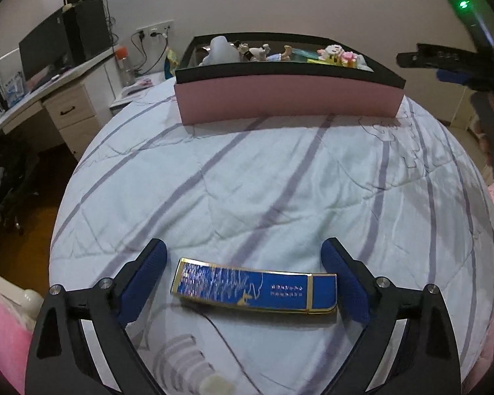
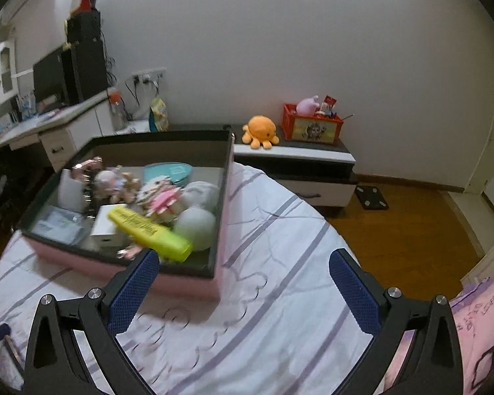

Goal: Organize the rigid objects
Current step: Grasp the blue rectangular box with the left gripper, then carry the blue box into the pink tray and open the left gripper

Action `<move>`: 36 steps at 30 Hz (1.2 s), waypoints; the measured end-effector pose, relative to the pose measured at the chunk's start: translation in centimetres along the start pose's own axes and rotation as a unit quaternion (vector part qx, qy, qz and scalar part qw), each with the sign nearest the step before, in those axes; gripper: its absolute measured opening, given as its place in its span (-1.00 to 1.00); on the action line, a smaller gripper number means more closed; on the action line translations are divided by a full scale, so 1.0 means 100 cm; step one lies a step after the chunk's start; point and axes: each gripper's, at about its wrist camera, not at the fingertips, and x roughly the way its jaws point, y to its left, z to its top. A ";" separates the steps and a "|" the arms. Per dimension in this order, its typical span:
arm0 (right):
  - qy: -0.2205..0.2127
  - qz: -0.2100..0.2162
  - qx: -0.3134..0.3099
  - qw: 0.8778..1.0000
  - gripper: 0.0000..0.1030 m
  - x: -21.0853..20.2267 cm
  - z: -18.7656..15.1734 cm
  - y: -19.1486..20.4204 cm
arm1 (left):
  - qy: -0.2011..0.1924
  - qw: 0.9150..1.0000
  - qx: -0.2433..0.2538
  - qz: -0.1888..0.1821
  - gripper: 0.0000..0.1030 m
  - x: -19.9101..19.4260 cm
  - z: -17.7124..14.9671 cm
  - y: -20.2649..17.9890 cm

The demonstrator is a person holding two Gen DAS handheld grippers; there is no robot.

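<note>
Left wrist view: striped quilt (image 1: 280, 181) spans frame; pink box (image 1: 286, 98) with black rim sits at far edge, already holding toys. Blue gold-edged case (image 1: 253, 291) lies flat on quilt between fingers of your left gripper (image 1: 245, 278), spread wide, gripping nothing. Case lies crosswise, so you'd pinch it end to end: long span, likely to slip. Better rotate wrist, close across narrow width, pads low on quilt. Right gripper (image 2: 243, 291) also spread, empty, near box corner; yellow highlighter (image 2: 150, 232) in box.
</note>
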 end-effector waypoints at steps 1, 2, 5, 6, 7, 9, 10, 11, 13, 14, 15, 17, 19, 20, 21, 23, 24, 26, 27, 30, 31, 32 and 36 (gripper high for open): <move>0.006 -0.003 0.000 1.000 1.00 0.007 0.004 -0.002 | -0.002 1.000 0.001 -0.009 0.85 0.000 0.002 0.004; 0.019 -0.003 -0.002 1.000 1.00 0.015 0.007 -0.002 | -0.003 1.000 0.002 -0.015 0.84 0.001 0.003 0.006; 0.034 0.008 -0.001 0.999 1.00 0.025 0.013 -0.003 | -0.006 0.999 -0.016 -0.038 0.82 -0.005 0.005 0.016; 0.037 0.008 -0.002 0.999 1.00 0.026 0.013 -0.002 | -0.011 0.998 -0.026 -0.047 0.84 -0.009 0.004 0.018; 0.038 0.009 -0.002 0.999 1.00 0.026 0.013 -0.001 | -0.013 0.998 -0.034 -0.053 0.92 -0.011 0.003 0.019; 0.036 0.014 -0.002 0.999 1.00 0.024 0.011 0.000 | -0.015 0.997 -0.039 -0.060 1.00 -0.018 -0.003 0.019; 0.036 0.016 -0.003 0.999 1.00 0.024 0.011 0.001 | -0.013 0.998 -0.035 -0.059 0.99 -0.020 -0.006 0.018; 0.036 0.017 -0.003 0.999 1.00 0.023 0.010 0.002 | -0.008 0.998 -0.029 -0.054 0.99 -0.022 -0.010 0.015; 0.033 0.018 -0.002 0.999 1.00 0.021 0.010 0.002 | -0.003 0.999 -0.021 -0.036 1.00 -0.021 -0.017 0.011; 0.034 0.018 -0.002 0.999 1.00 0.021 0.011 0.002 | 0.000 1.000 -0.014 -0.027 1.00 -0.019 -0.019 0.007; 0.035 0.017 -0.002 0.999 1.00 0.022 0.011 0.002 | 0.001 1.000 -0.005 -0.017 1.00 -0.017 -0.020 0.003; 0.040 0.017 -0.004 0.999 1.00 0.024 0.011 0.004 | -0.002 1.000 0.013 0.004 0.99 -0.014 -0.019 -0.005; 0.045 0.011 -0.010 0.999 1.00 0.026 0.013 0.006 | -0.004 1.000 0.005 0.002 0.69 -0.012 -0.016 -0.004; 0.048 0.006 -0.012 0.999 1.00 0.028 0.013 0.007 | -0.009 1.000 -0.005 0.008 0.63 -0.013 -0.013 -0.003; 0.055 0.000 -0.013 0.998 1.00 0.031 0.014 0.007 | -0.009 1.000 -0.008 0.008 0.63 -0.013 -0.011 -0.002; 0.066 0.001 -0.012 0.998 0.76 0.036 0.016 0.008 | -0.006 1.000 -0.001 0.008 0.63 -0.009 -0.007 -0.003; 0.071 0.001 -0.013 0.997 0.65 0.038 0.016 0.008 | -0.009 1.000 0.000 0.008 0.63 -0.009 -0.006 -0.003; 0.081 0.001 -0.013 0.997 0.11 0.042 0.017 0.007 | -0.006 1.000 -0.001 0.002 0.63 -0.007 -0.005 -0.002; 0.086 0.000 -0.015 0.996 0.07 0.044 0.018 0.007 | -0.008 1.000 -0.002 0.002 0.63 -0.007 -0.003 -0.001; 0.094 -0.001 -0.021 0.995 -0.14 0.047 0.020 0.008 | -0.009 1.000 0.000 0.009 0.63 -0.005 0.004 0.004; 0.096 0.005 -0.022 0.995 -0.24 0.048 0.020 0.007 | -0.010 1.000 0.001 0.013 0.63 -0.003 0.008 0.007; 0.100 0.013 -0.020 0.995 -0.30 0.050 0.020 0.007 | -0.010 1.000 0.000 0.015 0.63 -0.002 0.009 0.011; 0.105 0.020 -0.032 0.994 -0.39 0.052 0.021 0.010 | -0.009 0.999 -0.016 0.028 0.63 0.009 0.021 0.029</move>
